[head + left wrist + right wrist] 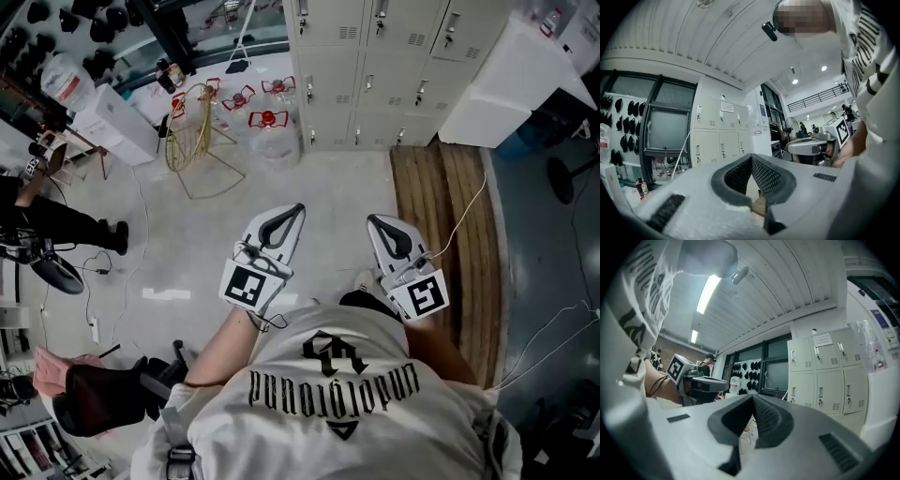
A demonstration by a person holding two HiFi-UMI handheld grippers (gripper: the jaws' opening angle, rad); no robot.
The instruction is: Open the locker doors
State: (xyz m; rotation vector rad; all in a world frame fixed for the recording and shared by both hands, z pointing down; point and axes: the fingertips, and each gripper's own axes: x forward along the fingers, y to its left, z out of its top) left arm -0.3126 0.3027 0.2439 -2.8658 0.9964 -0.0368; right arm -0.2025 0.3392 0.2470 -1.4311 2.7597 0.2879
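While the person stands well back from the bank of pale grey metal lockers [375, 66], both tools are carried roughly level in front of the body, and neither is near a door.

Left gripper [298, 210]: white shell with a black-and-white marker cube at the rear. Its fingers [737, 176] meet at the tips, dark textured pads together, with nothing between them.

Right gripper [373, 221]: same build. Its fingers [769, 418] are likewise closed tip to tip and empty.

Lockers: several columns of stacked compartments stand at the far side of the pale floor [309, 187]. Every door in view sits flush with its frame. Each carries a small vertical handle near one edge and a vent slot. From the left gripper view the bank lies a little left of the finger line; from the right gripper view it lies off to the right.

Surroundings: a strip of brown wooden planking [450, 206] runs along the floor from the lockers' right end toward the person. A white box-shaped block [511, 84] stands to the right of the bank.

Step in hand (judgement): approach only, with no door opened yet.

Next move (judgement): close the gap and settle on one door. Part one gripper's fingers enough to take the handle, close on it, then draw the door outward about its hinge. The handles are small, so alignment will matter. The hinge side cannot be read from here.
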